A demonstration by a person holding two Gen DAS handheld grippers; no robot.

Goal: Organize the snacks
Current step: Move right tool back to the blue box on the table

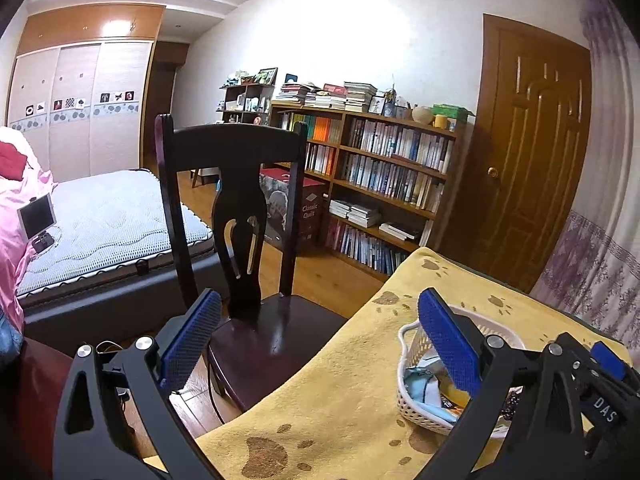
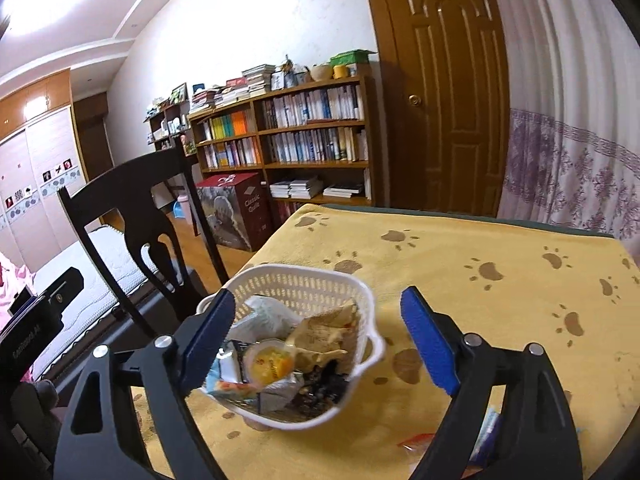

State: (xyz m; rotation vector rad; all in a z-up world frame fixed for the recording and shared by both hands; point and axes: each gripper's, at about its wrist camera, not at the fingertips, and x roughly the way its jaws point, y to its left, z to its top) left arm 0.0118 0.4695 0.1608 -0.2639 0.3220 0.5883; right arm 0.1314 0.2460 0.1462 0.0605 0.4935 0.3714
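One white basket (image 2: 320,292) sits near the worktop's (image 2: 500,300) left edge, filled with several snack packets, among them one round jelly cup (image 2: 267,362) and one crinkled tan packet (image 2: 324,336), while both grippers, left (image 1: 320,344) and right (image 2: 318,340), hover with jaws wide, holding nothing.
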